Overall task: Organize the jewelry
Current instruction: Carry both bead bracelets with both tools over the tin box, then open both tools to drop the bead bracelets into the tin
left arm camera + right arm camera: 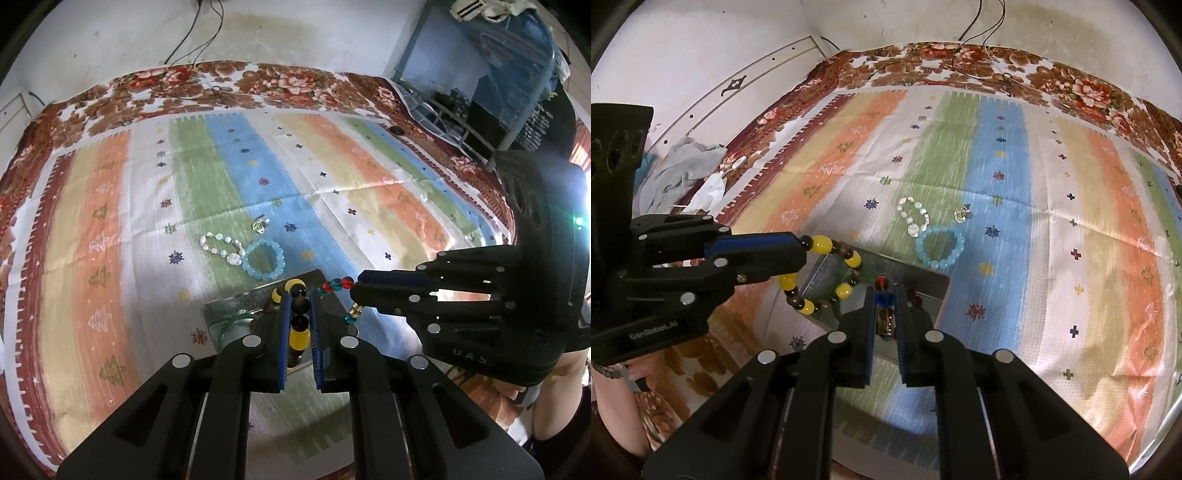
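Bed cover (258, 177): striped, orange, green, blue, white. Beneath it a floral blanket (229, 79), at twelve o'clock. White stained wall (258, 33) behind, cables (192, 33) hanging. Blue shelving (480, 85) at two o'clock.

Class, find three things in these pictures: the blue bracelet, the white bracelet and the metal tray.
blue bracelet (940, 246): right wrist view, on the beads of its near arc.
white bracelet (914, 216): right wrist view, on its beads.
metal tray (932, 291): right wrist view, on its bare right rim.
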`<state>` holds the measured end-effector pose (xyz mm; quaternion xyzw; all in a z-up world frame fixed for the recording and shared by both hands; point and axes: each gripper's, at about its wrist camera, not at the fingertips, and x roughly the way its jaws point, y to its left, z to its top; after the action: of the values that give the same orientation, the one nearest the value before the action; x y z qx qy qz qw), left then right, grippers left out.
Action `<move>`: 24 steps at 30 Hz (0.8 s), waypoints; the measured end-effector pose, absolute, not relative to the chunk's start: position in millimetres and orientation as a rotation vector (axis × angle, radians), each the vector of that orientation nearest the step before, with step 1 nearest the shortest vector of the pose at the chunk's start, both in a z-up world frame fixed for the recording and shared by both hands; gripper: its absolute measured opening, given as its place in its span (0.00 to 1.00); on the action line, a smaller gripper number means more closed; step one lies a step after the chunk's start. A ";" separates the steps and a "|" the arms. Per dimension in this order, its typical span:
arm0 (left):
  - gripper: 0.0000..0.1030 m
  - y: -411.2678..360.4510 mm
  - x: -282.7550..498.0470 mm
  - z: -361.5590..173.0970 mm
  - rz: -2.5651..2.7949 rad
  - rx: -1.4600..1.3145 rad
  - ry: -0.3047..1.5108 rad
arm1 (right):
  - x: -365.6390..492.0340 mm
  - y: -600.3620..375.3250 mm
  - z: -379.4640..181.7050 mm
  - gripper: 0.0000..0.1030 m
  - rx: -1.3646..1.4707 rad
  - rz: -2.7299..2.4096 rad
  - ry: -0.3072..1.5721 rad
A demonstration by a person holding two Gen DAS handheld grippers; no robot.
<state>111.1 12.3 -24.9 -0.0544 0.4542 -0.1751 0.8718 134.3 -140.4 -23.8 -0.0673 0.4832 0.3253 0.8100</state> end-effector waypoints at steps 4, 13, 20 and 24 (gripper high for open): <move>0.09 13.8 109.7 -27.2 -0.363 -0.118 0.955 | 133.8 -140.4 -23.7 0.11 -0.145 0.698 1.031; 0.09 14.5 111.5 -29.0 -0.345 -0.096 0.964 | 133.1 -135.2 -29.1 0.12 -0.190 0.701 1.038; 0.23 23.7 117.3 -32.6 -0.294 -0.103 0.977 | 137.6 -139.7 -29.1 0.28 -0.171 0.687 1.033; 0.25 26.3 123.0 -37.8 -0.269 -0.100 0.997 | 139.1 -138.9 -32.1 0.34 -0.193 0.661 1.029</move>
<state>123.0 26.3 -37.8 -0.0479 0.4764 -0.1286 0.8685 139.1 -138.9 -32.1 -0.0904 0.4823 0.3097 0.8144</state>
